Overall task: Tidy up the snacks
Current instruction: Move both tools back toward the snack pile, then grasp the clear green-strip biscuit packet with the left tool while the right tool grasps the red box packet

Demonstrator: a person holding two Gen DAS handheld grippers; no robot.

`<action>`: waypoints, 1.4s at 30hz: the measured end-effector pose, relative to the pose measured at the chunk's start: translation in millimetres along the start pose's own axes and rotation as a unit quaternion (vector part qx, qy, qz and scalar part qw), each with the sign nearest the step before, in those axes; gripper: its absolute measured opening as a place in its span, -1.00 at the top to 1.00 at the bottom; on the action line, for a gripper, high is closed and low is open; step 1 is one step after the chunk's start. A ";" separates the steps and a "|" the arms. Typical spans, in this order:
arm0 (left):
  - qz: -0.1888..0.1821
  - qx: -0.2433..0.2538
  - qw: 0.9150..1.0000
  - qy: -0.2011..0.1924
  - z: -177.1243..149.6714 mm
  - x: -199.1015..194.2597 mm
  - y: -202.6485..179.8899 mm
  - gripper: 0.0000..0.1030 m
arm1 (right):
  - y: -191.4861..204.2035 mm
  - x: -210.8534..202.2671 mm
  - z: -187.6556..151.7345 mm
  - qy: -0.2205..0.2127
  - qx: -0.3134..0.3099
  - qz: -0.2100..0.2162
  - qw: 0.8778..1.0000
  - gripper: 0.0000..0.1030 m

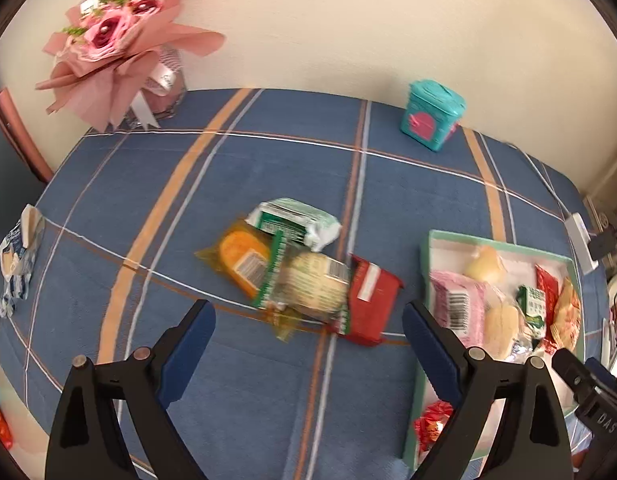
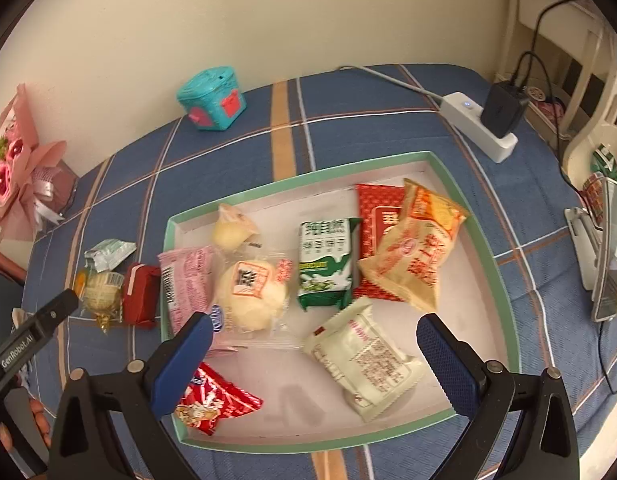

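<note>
A green-rimmed white tray [image 2: 504,280] holds several wrapped snacks, among them a white packet [image 2: 364,360], a green-and-white packet [image 2: 324,264] and a yellow bag [image 2: 416,248]. My right gripper [image 2: 314,340] is open and empty above the tray, over the white packet. A small pile of snacks lies on the blue cloth left of the tray: a round pale pastry [image 1: 316,284], an orange packet [image 1: 240,256], a green packet [image 1: 296,220] and a red packet [image 1: 372,300]. My left gripper [image 1: 308,328] is open and empty just in front of the pile. The tray also shows in the left wrist view [image 1: 424,280].
A teal box [image 1: 432,114] stands by the wall. A pink bouquet [image 1: 116,44] stands at the back left. A white power strip with a black charger [image 2: 484,124] lies behind the tray. A crumpled wrapper [image 1: 16,260] lies at the left edge.
</note>
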State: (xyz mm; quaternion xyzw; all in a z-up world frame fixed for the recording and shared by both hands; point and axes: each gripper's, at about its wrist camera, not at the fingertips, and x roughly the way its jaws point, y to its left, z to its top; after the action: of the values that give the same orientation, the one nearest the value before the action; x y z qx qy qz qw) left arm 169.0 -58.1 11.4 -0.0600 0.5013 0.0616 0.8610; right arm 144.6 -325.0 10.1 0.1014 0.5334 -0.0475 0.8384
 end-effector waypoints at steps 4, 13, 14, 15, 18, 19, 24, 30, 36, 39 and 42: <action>0.038 -0.004 0.999 -0.005 2.6 -0.9 17.8 -0.84 | 16.6 3.2 0.2 0.007 -0.003 0.013 1.000 -1.00; 0.067 -0.065 0.996 -0.006 7.1 2.2 78.4 -0.84 | 69.5 4.8 -1.5 -0.003 -0.048 0.033 0.998 -1.00; 0.069 -0.070 0.995 -0.006 7.1 2.8 83.1 -0.84 | 74.7 5.9 -1.7 -0.003 -0.050 0.035 0.998 -1.00; 0.072 -0.077 0.994 -0.005 7.2 3.1 88.2 -0.84 | 80.7 7.0 -2.0 -0.004 -0.054 0.039 0.998 -1.00; 0.068 -0.100 0.993 -0.006 7.5 3.9 100.3 -0.84 | 94.7 10.1 -2.1 -0.007 -0.063 0.046 0.997 -1.00; 0.063 -0.105 0.992 -0.006 7.8 5.1 102.7 -0.84 | 98.9 10.5 -1.6 -0.009 -0.065 0.051 0.997 -1.00; 0.048 -0.124 0.991 -0.005 8.6 13.0 113.2 -0.84 | 120.9 14.3 0.3 -0.013 -0.071 0.076 0.994 -1.00; -0.005 -0.092 0.996 0.016 14.6 26.3 107.1 -0.97 | 143.8 26.2 3.7 -0.006 -0.079 0.091 0.993 -0.95; 0.018 -0.142 0.989 0.024 20.2 44.8 100.5 -0.97 | 165.2 44.0 3.8 0.007 -0.102 0.077 0.992 -0.66; 0.005 -0.157 0.987 0.027 21.8 50.1 104.3 -0.97 | 171.8 51.6 4.8 0.012 -0.108 0.074 0.991 -0.44; 0.005 -0.158 0.987 0.028 25.2 54.2 104.8 -0.97 | 177.8 59.9 6.1 0.014 -0.116 0.065 0.991 -0.38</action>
State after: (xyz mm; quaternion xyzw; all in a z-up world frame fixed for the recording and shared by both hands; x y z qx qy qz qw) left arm 199.7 51.9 -27.8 -0.1944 0.5094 0.1427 0.8260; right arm 208.9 -151.3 -20.3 0.0389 0.5393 0.0711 0.8382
